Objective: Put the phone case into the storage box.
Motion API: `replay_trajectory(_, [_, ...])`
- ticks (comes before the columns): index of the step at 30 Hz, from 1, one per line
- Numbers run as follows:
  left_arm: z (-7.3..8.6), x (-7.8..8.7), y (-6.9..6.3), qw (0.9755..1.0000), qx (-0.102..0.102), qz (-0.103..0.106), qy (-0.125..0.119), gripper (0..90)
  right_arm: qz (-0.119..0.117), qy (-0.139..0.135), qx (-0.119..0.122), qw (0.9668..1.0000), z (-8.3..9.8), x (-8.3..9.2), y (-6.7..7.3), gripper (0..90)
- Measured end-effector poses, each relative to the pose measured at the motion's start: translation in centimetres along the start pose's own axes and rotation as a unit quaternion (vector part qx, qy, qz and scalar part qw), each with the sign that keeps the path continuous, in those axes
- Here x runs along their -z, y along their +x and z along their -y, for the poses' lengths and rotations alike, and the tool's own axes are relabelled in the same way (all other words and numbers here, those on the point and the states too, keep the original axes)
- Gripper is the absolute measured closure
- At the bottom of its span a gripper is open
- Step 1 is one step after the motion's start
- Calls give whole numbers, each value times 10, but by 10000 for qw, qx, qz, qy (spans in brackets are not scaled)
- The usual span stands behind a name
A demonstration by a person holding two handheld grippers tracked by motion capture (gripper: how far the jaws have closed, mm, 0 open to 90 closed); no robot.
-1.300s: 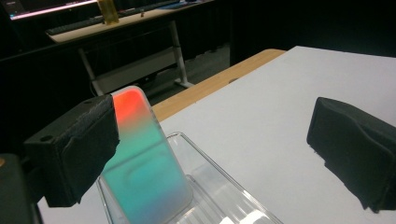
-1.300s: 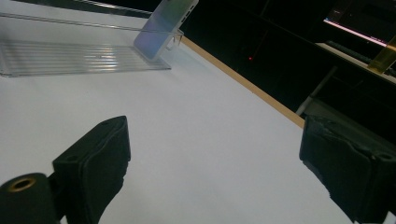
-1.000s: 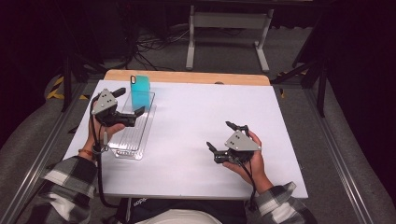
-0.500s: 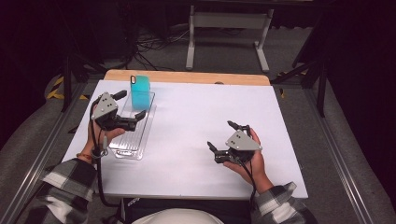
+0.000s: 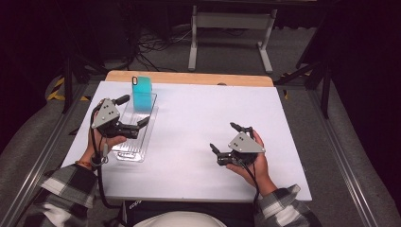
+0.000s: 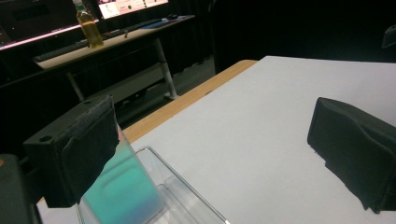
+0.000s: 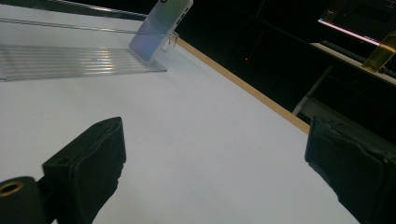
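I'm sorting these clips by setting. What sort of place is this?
Probably a lab or recording workspace: a white table on dark floor with cables, and a desk behind bearing a lit monitor, keyboard and bottle.

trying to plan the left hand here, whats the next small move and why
Probably ease the left gripper forward toward the teal phone case, so that its open fingers straddle it. The case stands upright at the far end of the clear tray, and the gripper hovers over the tray just short of it, holding nothing. The right gripper rests open on the table, far off.
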State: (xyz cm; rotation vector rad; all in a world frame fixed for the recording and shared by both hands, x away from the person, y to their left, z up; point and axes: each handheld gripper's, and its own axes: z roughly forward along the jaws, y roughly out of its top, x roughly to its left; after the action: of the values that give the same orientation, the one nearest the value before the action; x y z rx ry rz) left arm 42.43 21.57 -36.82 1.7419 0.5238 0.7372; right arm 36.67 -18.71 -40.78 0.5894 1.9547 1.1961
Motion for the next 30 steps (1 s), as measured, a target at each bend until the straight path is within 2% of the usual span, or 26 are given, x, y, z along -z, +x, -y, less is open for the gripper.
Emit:
replay_trajectory(10, [-3,8,-10,9999,-29,81,-84,30,-21,64,73,10000,0,-1,1,61])
replay_trajectory(17, [-3,13,-15,9999,-126,68,-68,30,-17,77,73,9999,0,-1,1,63])
replay_trajectory(30, [-3,18,-26,9993,-242,256,-121,30,-80,58,94,9999,0,0,3,64])
